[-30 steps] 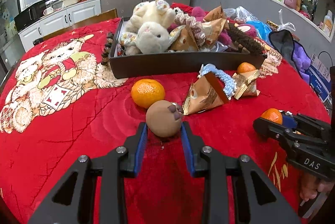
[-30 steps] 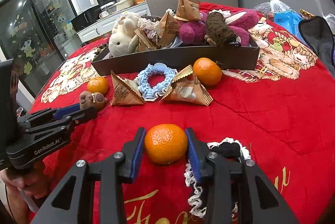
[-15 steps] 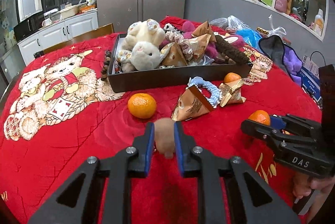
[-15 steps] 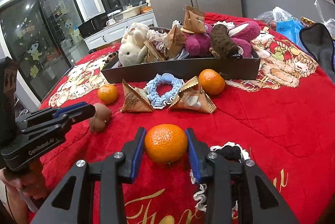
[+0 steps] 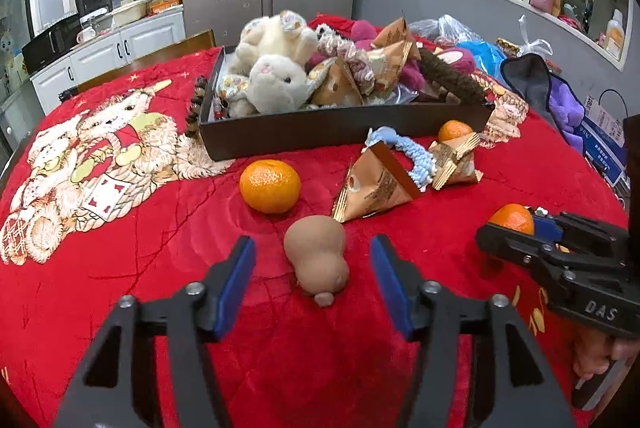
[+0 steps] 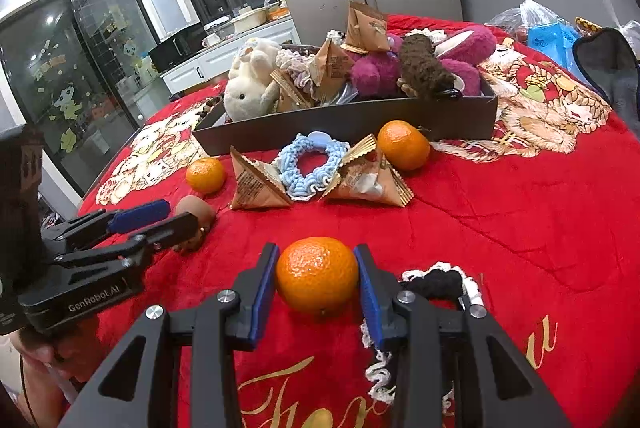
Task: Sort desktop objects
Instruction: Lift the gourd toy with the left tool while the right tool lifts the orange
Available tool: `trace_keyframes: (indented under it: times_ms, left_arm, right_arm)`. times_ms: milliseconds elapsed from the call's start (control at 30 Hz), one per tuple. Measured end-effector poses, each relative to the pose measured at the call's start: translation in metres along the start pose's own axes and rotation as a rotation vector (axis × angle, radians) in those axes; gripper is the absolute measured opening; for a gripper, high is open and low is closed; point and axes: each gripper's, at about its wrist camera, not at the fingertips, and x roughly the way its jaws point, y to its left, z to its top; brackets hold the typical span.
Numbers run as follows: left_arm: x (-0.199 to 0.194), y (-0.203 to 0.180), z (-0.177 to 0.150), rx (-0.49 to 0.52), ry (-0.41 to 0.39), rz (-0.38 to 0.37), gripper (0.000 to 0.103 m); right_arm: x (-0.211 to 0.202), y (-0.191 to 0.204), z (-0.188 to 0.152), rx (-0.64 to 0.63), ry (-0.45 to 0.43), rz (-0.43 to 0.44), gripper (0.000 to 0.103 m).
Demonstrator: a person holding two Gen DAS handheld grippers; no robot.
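Red tablecloth [image 5: 120, 268]: left jaws opening around brown toy [image 5: 316, 256], right jaws pinching mandarin [image 6: 317, 274].

You've got four mandarins [image 6: 317, 274] [image 6: 403, 144] [image 6: 205, 174] [image 5: 270, 185], two loose triangular snack packets [image 6: 256, 183] [image 6: 366, 179], one blue scrunchie [image 6: 310, 163], one brown toy [image 5: 318, 258], one box [image 6: 348, 125].
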Motion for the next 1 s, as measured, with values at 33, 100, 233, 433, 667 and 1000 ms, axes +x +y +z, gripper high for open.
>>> trace_keyframes:
  times_ms: [33,100,233,433,667,1000]
  left_arm:
    - [0.003,0.001,0.0,-0.003,0.012,-0.004,0.066]
    - [0.011,0.003,-0.001,-0.013,0.039,-0.01,0.066]
    - [0.019,0.006,-0.001,-0.024,0.063,0.003,0.065]
    - [0.019,0.005,-0.002,-0.008,0.063,0.015,0.032]
    - [0.014,0.005,-0.003,-0.016,0.056,0.024,0.032]
    - [-0.002,0.001,-0.001,-0.016,0.009,0.02,0.032]
  right_arm:
    - [0.0,0.001,0.0,-0.003,0.001,0.001,0.039]
    - [0.0,0.002,0.0,-0.01,0.003,0.003,0.039]
    - [0.001,0.003,0.0,-0.016,0.01,0.006,0.039]
    - [0.002,0.005,-0.001,-0.024,0.016,0.012,0.039]
    - [0.002,0.006,-0.001,-0.027,0.01,0.013,0.039]
    - [-0.01,0.016,-0.002,-0.077,-0.042,-0.032,0.039]
